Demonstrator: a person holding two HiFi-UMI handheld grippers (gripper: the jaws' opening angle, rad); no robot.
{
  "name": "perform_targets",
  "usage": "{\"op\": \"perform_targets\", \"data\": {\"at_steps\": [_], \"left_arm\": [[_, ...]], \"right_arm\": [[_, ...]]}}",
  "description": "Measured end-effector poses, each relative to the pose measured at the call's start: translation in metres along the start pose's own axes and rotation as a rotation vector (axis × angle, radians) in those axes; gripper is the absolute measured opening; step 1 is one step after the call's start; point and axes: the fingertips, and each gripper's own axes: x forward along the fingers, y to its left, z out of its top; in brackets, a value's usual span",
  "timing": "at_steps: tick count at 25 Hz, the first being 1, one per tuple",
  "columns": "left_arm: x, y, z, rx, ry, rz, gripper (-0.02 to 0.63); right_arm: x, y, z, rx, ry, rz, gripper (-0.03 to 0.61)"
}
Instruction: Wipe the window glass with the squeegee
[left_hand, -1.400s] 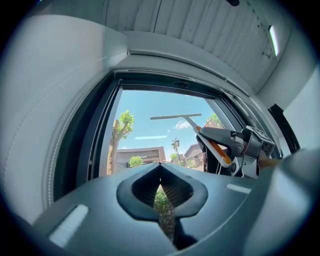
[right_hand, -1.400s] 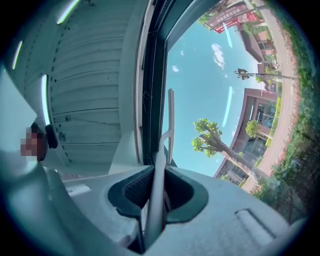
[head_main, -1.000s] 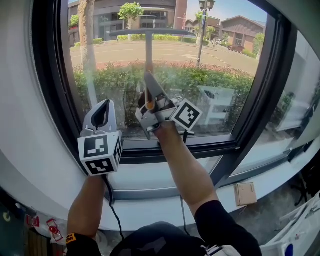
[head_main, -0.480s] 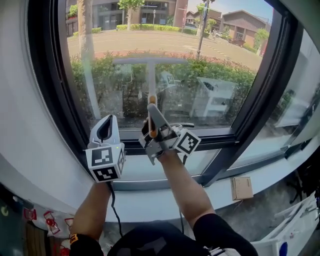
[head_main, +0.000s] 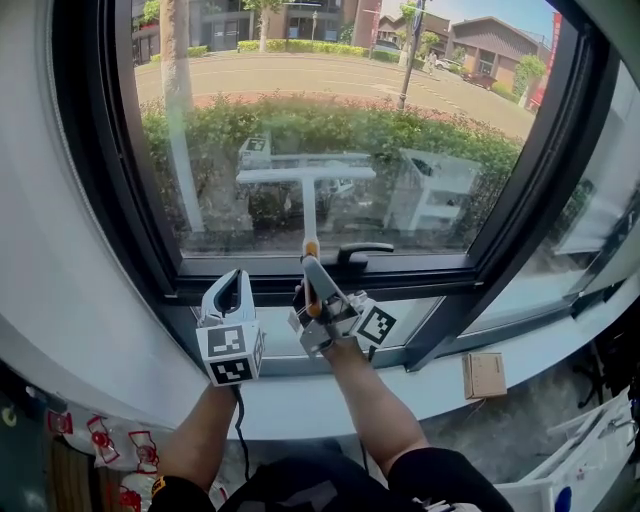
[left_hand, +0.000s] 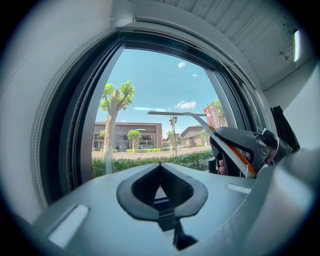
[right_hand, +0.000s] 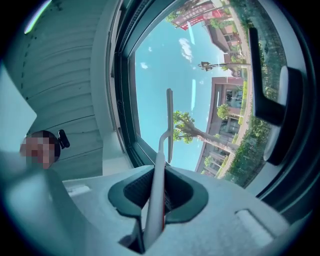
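Note:
The squeegee (head_main: 306, 175) has a white T-shaped blade lying flat across the lower middle of the window glass (head_main: 460, 110). Its white handle with an orange grip runs down into my right gripper (head_main: 312, 285), which is shut on it just above the lower window frame. In the right gripper view the handle (right_hand: 158, 185) passes between the jaws and the blade (right_hand: 170, 120) stands against the pane. My left gripper (head_main: 234, 285) hangs to the left of the right one, shut on nothing and clear of the glass. The left gripper (left_hand: 160, 166) view shows the squeegee (left_hand: 175, 114) at upper right.
A black window handle (head_main: 362, 251) sits on the lower frame just right of the squeegee. The dark frame (head_main: 135, 200) borders the glass, with a white sill (head_main: 300, 400) below. A cardboard box (head_main: 484, 375) lies on the floor at right, and red-and-white packets (head_main: 100, 440) at lower left.
The right gripper has drawn the squeegee straight down the glass, from near the top to the lower part. The left gripper has dropped lower too.

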Motion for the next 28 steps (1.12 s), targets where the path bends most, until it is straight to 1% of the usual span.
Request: {"op": "perform_targets", "data": {"at_steps": [8,13,16,20,23,28], "left_arm": [[0.003,-0.007,-0.007,0.0,0.012,-0.001,0.018],[0.004,-0.01,0.003,0.011,-0.006,0.002,0.018],[0.005,-0.016,0.023,0.005,-0.039,-0.012,0.018],[0.009,-0.028,0.058,0.014,-0.089,-0.034,0.018],[0.015,-0.041,0.09,0.024,-0.135,-0.054,0.018],[0.024,-0.057,0.147,0.038,-0.213,-0.063,0.018]], "right_arm": [[-0.006,-0.005,-0.003,0.004,0.017,-0.014,0.049],[-0.011,0.003,0.006,-0.004,0.009,-0.007,0.049],[-0.007,0.019,0.022,-0.038,0.005,0.028,0.049],[0.01,0.045,0.054,-0.088,0.006,0.102,0.049],[0.025,0.064,0.088,-0.128,0.001,0.148,0.049],[0.053,0.089,0.147,-0.186,-0.022,0.195,0.049]]}}
